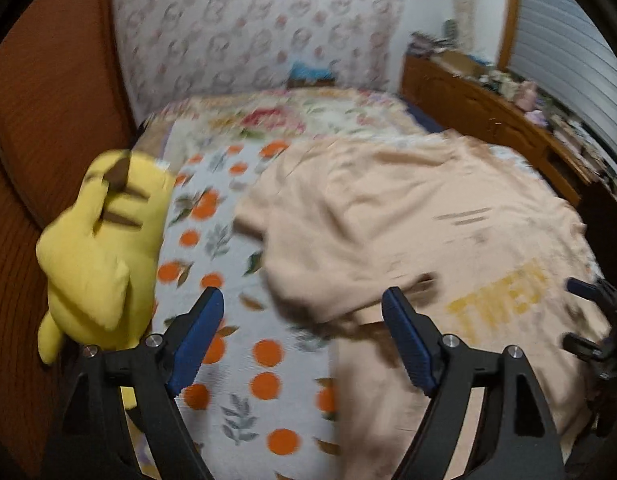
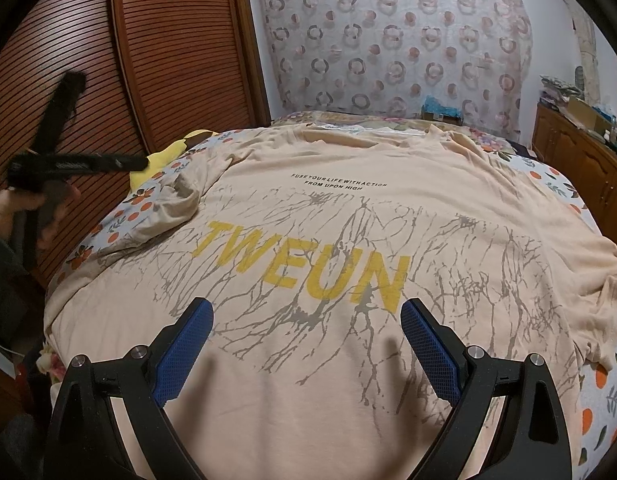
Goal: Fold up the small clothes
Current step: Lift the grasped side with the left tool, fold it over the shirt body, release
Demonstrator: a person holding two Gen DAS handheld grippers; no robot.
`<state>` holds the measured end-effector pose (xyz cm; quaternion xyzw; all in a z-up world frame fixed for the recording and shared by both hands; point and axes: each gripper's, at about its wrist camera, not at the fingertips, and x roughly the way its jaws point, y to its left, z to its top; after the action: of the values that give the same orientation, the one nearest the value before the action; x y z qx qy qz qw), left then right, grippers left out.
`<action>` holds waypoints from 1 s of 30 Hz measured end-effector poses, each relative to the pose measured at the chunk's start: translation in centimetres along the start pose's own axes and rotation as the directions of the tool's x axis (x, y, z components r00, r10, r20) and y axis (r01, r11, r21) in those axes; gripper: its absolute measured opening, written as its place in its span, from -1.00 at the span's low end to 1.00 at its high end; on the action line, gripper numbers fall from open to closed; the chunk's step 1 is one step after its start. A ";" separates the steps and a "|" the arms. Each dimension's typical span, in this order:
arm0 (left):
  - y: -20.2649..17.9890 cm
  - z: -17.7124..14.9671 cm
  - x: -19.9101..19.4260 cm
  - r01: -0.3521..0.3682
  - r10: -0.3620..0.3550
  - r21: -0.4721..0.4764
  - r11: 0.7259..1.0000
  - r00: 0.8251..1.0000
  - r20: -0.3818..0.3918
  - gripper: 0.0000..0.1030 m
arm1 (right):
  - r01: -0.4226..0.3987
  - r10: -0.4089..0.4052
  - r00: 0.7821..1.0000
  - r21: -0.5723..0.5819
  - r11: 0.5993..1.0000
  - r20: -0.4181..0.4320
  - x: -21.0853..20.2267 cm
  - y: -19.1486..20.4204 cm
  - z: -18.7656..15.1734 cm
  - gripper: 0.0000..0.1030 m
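Note:
A peach T-shirt (image 2: 348, 208) with yellow "TWEUN" lettering lies spread flat on the bed. Its left sleeve (image 2: 168, 204) is bunched and turned in toward the body. My right gripper (image 2: 307, 308) hovers open over the lower part of the shirt, with nothing between its blue pads. My left gripper (image 1: 304, 296) is open too, above the shirt's (image 1: 388, 208) left edge and the sheet, holding nothing. In the right wrist view the left gripper (image 2: 106, 122) is raised at the left, held in a hand (image 2: 12, 212). The right gripper (image 1: 578, 314) shows at the right edge of the left wrist view.
A sheet printed with oranges (image 1: 236, 360) covers the bed. A yellow plush toy (image 1: 96, 248) lies at the bed's left edge, against the brown louvred wardrobe (image 2: 168, 40). A wooden cabinet (image 2: 580, 168) with clutter runs along the right. A patterned curtain (image 2: 388, 40) hangs behind.

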<state>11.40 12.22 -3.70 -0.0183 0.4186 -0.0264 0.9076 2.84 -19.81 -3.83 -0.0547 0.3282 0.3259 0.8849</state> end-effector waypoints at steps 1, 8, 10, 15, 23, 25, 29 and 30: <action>0.7 -0.2 0.9 -0.002 0.002 -0.027 1.000 1.000 -0.020 0.59 | 0.000 0.000 1.000 0.000 1.000 0.000 0.0 0.0 0.0 0.86; 1.2 -0.6 3.3 0.090 -0.091 -0.042 0.995 0.995 -0.033 0.40 | -0.001 0.001 1.000 0.001 1.000 -0.001 0.1 0.0 0.1 0.86; 0.7 -0.7 3.8 0.116 -0.116 -0.020 0.993 0.992 -0.048 -0.04 | -0.001 0.001 1.000 0.002 1.000 -0.001 0.1 0.0 0.1 0.86; 0.3 0.5 3.7 0.130 -0.130 0.011 0.991 0.991 -0.038 -0.87 | -0.003 0.003 1.000 0.001 1.000 -0.001 0.0 0.1 0.1 0.86; -4.1 5.8 0.5 0.146 -0.152 0.111 0.983 0.987 0.054 -0.88 | -0.005 0.005 1.000 0.002 1.000 -0.001 0.1 0.3 0.1 0.86; -5.8 7.1 0.1 0.152 -0.162 0.126 0.980 0.984 0.068 -0.88 | -0.007 0.007 1.000 0.002 1.000 0.000 0.2 0.3 0.1 0.86; -8.9 8.7 -0.7 0.174 -0.190 0.158 0.972 0.978 0.090 -0.84 | -0.010 0.010 1.000 0.001 1.000 0.002 0.2 0.3 0.0 0.86; -9.4 8.9 -0.7 0.166 -0.182 0.163 0.973 0.979 0.092 -0.79 | -0.012 0.012 1.000 0.001 1.000 0.002 0.1 0.2 -0.1 0.86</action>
<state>17.39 3.02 3.08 0.0141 0.3632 -0.1373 0.9214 2.72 -19.58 -3.95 -0.0519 0.3280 0.3308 0.8834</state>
